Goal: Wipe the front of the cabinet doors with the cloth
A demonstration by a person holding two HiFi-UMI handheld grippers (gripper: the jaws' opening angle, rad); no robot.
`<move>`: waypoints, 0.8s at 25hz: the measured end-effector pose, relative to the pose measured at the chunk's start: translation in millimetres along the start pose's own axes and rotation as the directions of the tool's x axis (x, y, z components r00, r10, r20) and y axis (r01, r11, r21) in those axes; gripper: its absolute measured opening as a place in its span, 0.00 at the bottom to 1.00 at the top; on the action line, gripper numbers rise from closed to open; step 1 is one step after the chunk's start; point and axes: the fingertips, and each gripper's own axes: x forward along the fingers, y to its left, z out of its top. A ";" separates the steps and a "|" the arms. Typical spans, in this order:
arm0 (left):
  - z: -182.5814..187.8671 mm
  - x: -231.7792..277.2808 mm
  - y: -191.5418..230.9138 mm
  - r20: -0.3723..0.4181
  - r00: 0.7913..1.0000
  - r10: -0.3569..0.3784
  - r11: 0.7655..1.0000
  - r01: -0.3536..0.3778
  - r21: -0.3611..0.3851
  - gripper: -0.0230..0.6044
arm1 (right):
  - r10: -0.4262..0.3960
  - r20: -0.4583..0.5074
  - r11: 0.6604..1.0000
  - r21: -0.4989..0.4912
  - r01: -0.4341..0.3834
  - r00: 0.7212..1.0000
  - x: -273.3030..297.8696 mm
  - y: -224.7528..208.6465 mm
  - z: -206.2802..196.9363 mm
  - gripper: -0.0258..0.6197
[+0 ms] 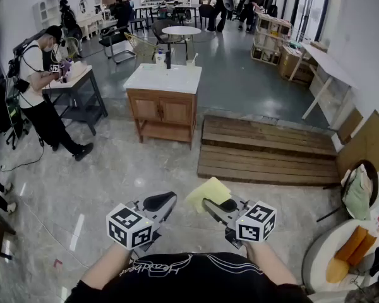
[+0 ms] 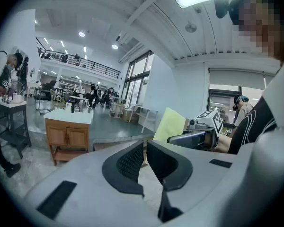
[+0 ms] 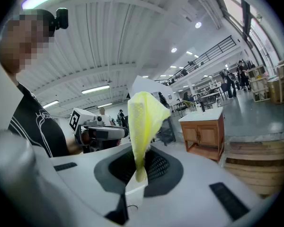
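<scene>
**Q:** What is shown ahead of the tools?

**A:** A wooden platform is seen lying flat on the floor, ahead of the right gripper and well apart from it. The cabinet is shown left of the platform, ahead of the left gripper and also well apart from it. It is topped by a white slab. Its two cabinet doors are closed and face both grippers.

**Q:** Where is the cloth, and how is it aligned?

**A:** The yellow cloth is clamped by its narrow end between the right gripper's jaws. Its long axis is carried straight out along those jaws. The free end is pointed away from the holder, toward the cabinet side of the room, and is seen to widen beyond the jaw tips. In the head view it is spread forward and slightly toward the left gripper.

**Q:** How are the two tools set?

**A:** The right gripper is closed on the cloth. The left gripper's jaws are brought together, with only a thin slit between the pads and nothing held. The grippers are held side by side, near each other but not touching.
</scene>
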 end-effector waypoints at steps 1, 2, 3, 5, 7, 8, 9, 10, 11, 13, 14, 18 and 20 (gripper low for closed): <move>0.3 2.5 -1.2 0.003 1.000 -0.004 1.000 0.004 0.007 0.08 | -0.002 0.002 1.000 0.000 0.002 1.000 -0.9 -1.6 -0.6 0.10; 1.0 5.1 -2.6 0.009 1.000 -0.011 1.000 0.011 0.014 0.07 | -0.003 0.005 1.000 0.001 0.003 1.000 -1.7 -3.3 -1.0 0.10; 2.3 7.5 -4.8 0.016 1.000 -0.023 1.000 0.023 0.018 0.07 | -0.005 0.007 1.000 0.001 0.005 1.000 -2.4 -5.0 -1.1 0.10; 5.0 11.8 -10.1 0.032 0.998 -0.055 0.998 0.054 0.017 0.07 | -0.009 0.011 1.000 0.004 0.009 1.000 -4.2 -8.2 -1.5 0.10; 4.6 15.0 -12.6 0.028 0.998 -0.061 0.998 0.060 0.018 0.07 | -0.012 0.013 1.000 0.012 0.012 1.000 -6.5 -9.9 -3.2 0.10; 4.1 15.9 -12.6 0.023 0.998 -0.055 0.998 0.054 0.025 0.07 | -0.012 0.014 1.000 0.016 0.012 1.000 -7.3 -10.1 -4.0 0.10; 4.0 16.1 -12.4 0.020 0.999 -0.049 0.998 0.048 0.036 0.06 | -0.011 0.016 1.000 0.018 0.011 1.000 -7.5 -10.3 -4.5 0.10; 4.1 15.9 -11.9 0.019 0.999 -0.043 0.998 0.042 0.050 0.05 | -0.012 0.018 1.000 0.019 0.011 1.000 -7.3 -10.7 -4.5 0.10; 3.9 15.5 -11.3 0.019 0.999 -0.039 0.997 0.038 0.063 0.05 | -0.013 0.021 1.000 0.021 0.013 1.000 -6.9 -11.7 -4.3 0.10; 1.8 14.4 -10.0 0.018 0.999 -0.035 0.997 0.034 0.074 0.05 | -0.017 0.027 0.999 0.030 0.016 0.999 -5.5 -14.5 -4.9 0.10; 0.5 13.7 -8.9 0.017 0.999 -0.033 0.997 0.032 0.070 0.05 | -0.015 0.028 0.999 0.039 0.014 0.999 -4.2 -15.5 -6.1 0.10; -1.8 7.2 -0.3 0.028 0.999 -0.022 0.999 0.021 0.028 0.05 | 0.003 0.015 0.998 0.066 -0.004 1.000 6.7 -16.1 -12.5 0.10; -0.3 4.0 5.1 0.051 0.998 -0.040 0.999 0.041 -0.021 0.05 | 0.008 0.006 0.997 0.072 -0.008 1.000 14.0 -18.2 -12.3 0.10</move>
